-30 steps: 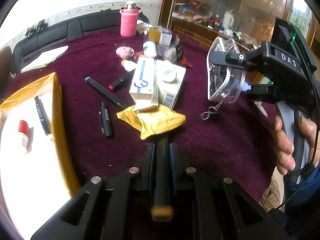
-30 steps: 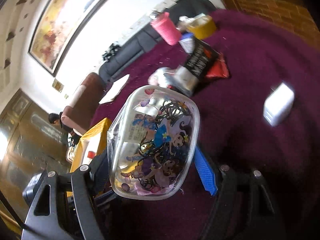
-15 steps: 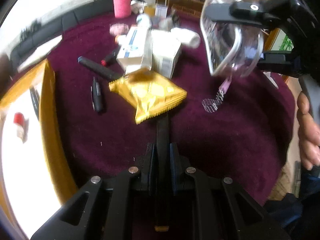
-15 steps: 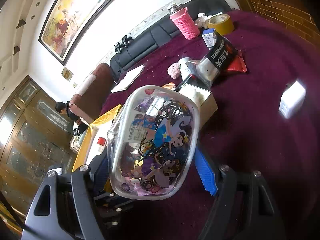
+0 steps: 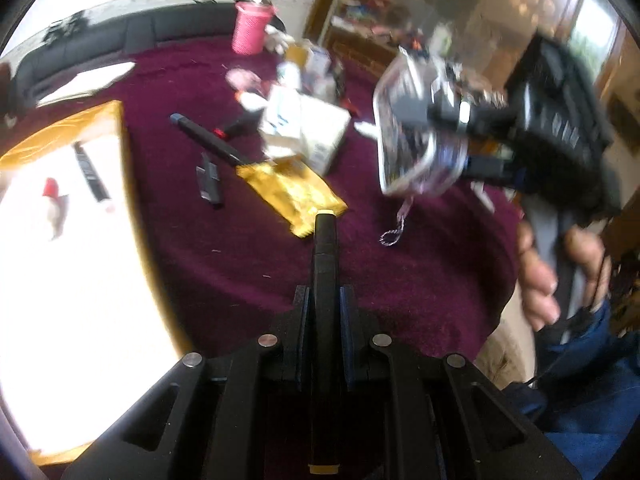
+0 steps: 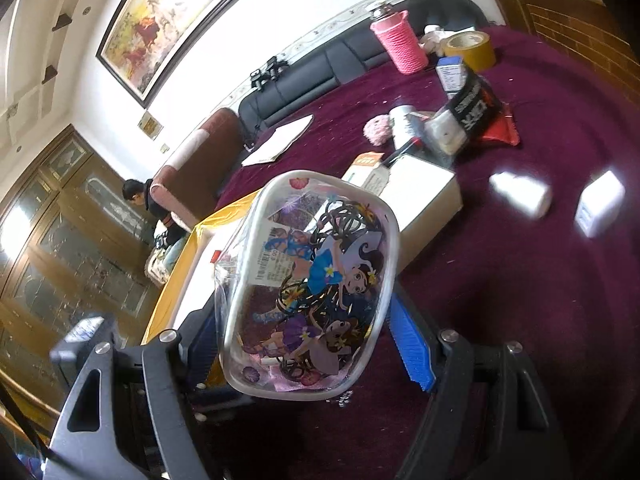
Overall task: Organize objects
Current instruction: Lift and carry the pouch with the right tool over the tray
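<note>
My left gripper (image 5: 324,308) is shut on a black pen (image 5: 325,248) with yellow ends, which sticks out forward over the purple tablecloth. Its tip hovers near a gold snack packet (image 5: 292,196). My right gripper (image 6: 308,340) is shut on a clear case (image 6: 312,280) printed with a cartoon girl and holding dark hair ties. In the left wrist view the clear case (image 5: 416,148) hangs above the table at the right, with the right gripper (image 5: 444,120) around it and a hand (image 5: 536,280) on the handle. A yellow-rimmed tray (image 5: 120,152) lies at the left.
The tray holds a black pen (image 5: 90,168) and a red-capped tube (image 5: 52,196). Two black pens (image 5: 208,140), white boxes (image 5: 316,132), a coiled hair tie (image 5: 390,236), a pink bottle (image 5: 250,34) and a tape roll (image 6: 470,50) lie on the cloth. A person (image 6: 138,196) sits far left.
Both hands have shifted across the table, and the views have swung with them. The pen stays in the left gripper and the clear case in the right. Nothing on the table has moved.
</note>
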